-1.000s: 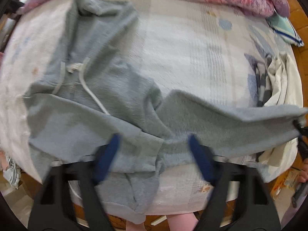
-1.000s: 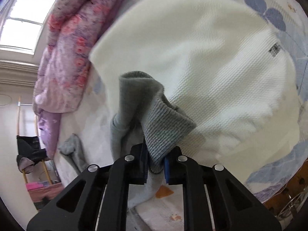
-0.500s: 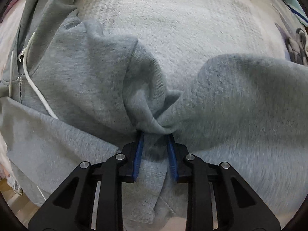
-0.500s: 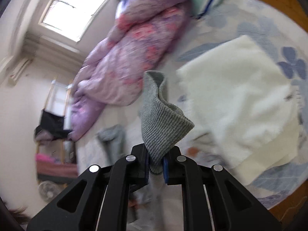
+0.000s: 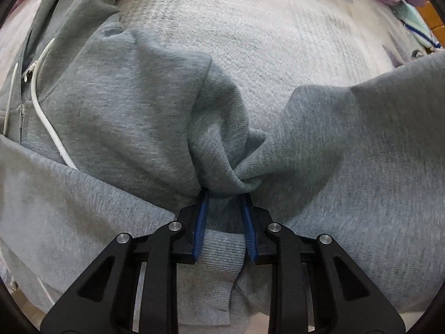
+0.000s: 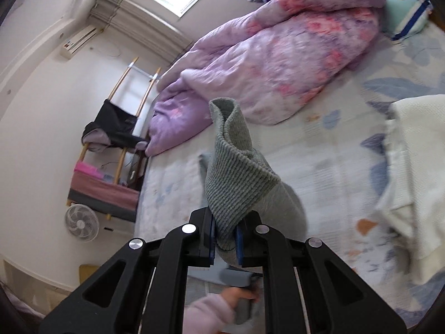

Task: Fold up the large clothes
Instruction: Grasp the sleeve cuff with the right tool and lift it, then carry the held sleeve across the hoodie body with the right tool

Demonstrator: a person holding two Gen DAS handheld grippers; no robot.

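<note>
A grey zip hoodie [image 5: 116,117] with white drawstrings lies spread on the bed. My left gripper [image 5: 224,194] is shut on a bunched fold of the hoodie where the sleeve [image 5: 361,144] meets the body. My right gripper [image 6: 225,222] is shut on the ribbed grey sleeve cuff [image 6: 233,167] and holds it raised above the bed, the cuff standing up between the fingers.
A purple floral duvet [image 6: 278,55] lies along the far side of the bed. A cream folded garment [image 6: 411,172] sits at the right. A teal pillow [image 6: 403,8] is at the far corner. A rack with dark clothes [image 6: 116,122] and a fan [image 6: 82,222] stand beside the bed.
My left gripper went down to the hoodie and shut on the fold at the sleeve base. My right gripper lifted the cuff and swung left, away from the cream garment.
</note>
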